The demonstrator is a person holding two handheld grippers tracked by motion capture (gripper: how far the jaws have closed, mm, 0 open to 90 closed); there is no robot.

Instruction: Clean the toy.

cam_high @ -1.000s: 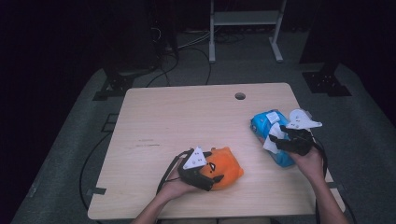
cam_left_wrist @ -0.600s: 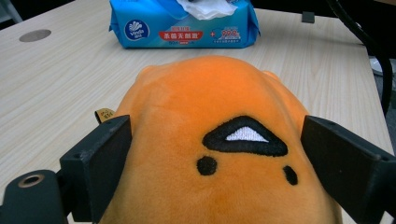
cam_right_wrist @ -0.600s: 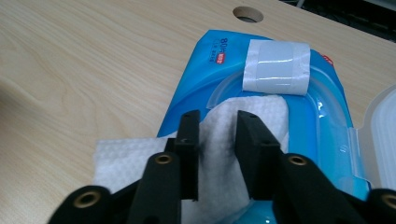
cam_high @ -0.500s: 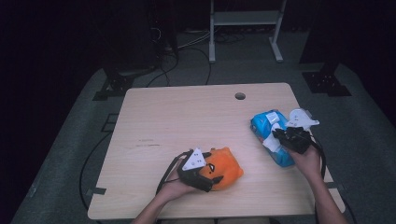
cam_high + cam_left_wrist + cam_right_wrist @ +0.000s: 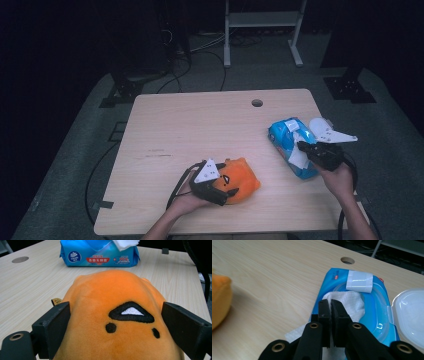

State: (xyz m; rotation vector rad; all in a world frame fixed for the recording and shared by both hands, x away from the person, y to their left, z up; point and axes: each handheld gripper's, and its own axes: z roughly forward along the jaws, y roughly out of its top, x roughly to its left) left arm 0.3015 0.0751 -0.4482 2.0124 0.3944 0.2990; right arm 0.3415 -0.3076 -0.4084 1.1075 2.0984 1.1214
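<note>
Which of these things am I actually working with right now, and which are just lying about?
In use:
- wipe, pinched in the right tongs
- wipes pack, lid flipped open
- orange plush, clamped by the left tongs

Lying about:
- shelf frame behind the table
- floor cables

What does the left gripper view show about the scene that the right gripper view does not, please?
Left gripper view: the plush's stitched face, the left gripper clamping the orange plush, and the printed label on the wipes pack.
Right gripper view: the right gripper, its jaws having just closed, pinching the white wipe, plus the open lid and the table's round hole.
Shared: pack, wipe, plush and wooden table.
</note>
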